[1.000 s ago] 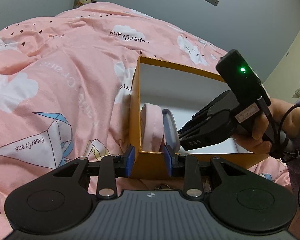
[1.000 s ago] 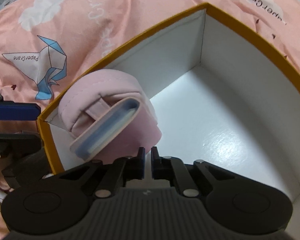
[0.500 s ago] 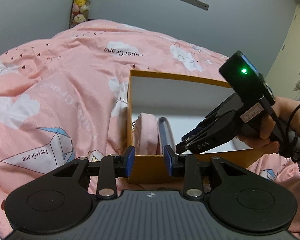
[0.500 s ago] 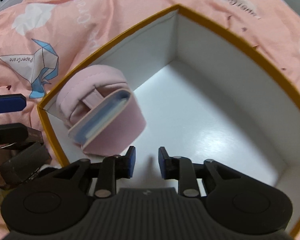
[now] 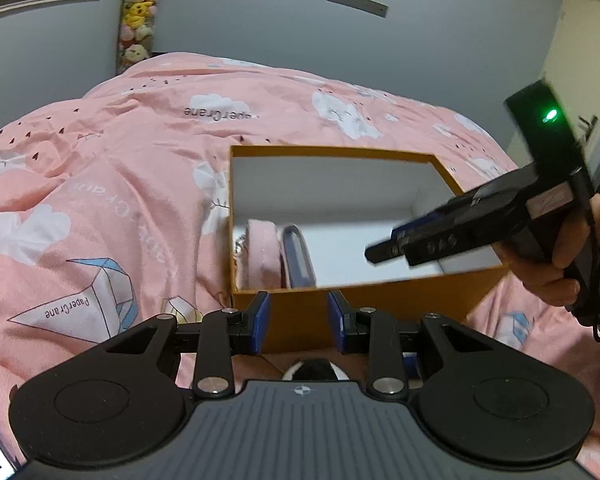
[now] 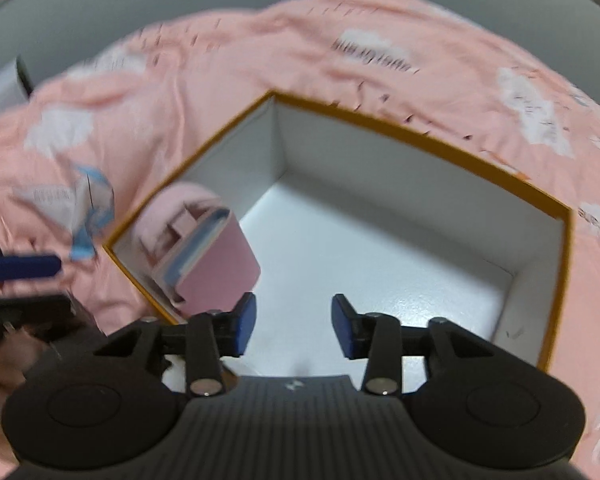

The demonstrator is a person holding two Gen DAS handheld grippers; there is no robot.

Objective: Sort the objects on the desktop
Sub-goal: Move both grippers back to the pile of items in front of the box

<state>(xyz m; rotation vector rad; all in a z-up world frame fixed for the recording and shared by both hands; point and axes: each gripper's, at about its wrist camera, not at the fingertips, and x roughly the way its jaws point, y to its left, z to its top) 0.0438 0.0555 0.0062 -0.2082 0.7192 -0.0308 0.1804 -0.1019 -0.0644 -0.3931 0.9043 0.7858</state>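
An orange box (image 5: 332, 151) with a white inside lies on the pink quilt (image 5: 100, 208). A pink fabric pouch (image 5: 262, 252) with a blue-edged flat part stands on edge in the box's near left corner. My left gripper (image 5: 298, 322) is open just outside the near wall, nothing between its pads. A hand holds my right gripper (image 5: 380, 254) above the box's right half. In the right wrist view, the right gripper (image 6: 294, 326) hovers over the bare white floor of the box (image 6: 420, 136). Its jaws are opening and empty. The pouch (image 6: 220, 264) rests to their left, untouched.
The quilt spreads in soft folds around the box on every side. Plush toys (image 5: 138, 20) hang in the far wall corner. A door (image 5: 588, 60) is at the far right. A white and black thing (image 5: 314, 370) shows under my left gripper.
My right gripper went from shut beside the pouch to open and has lifted up and back. The pouch stays in the box corner. My left gripper has drawn back a little from the box.
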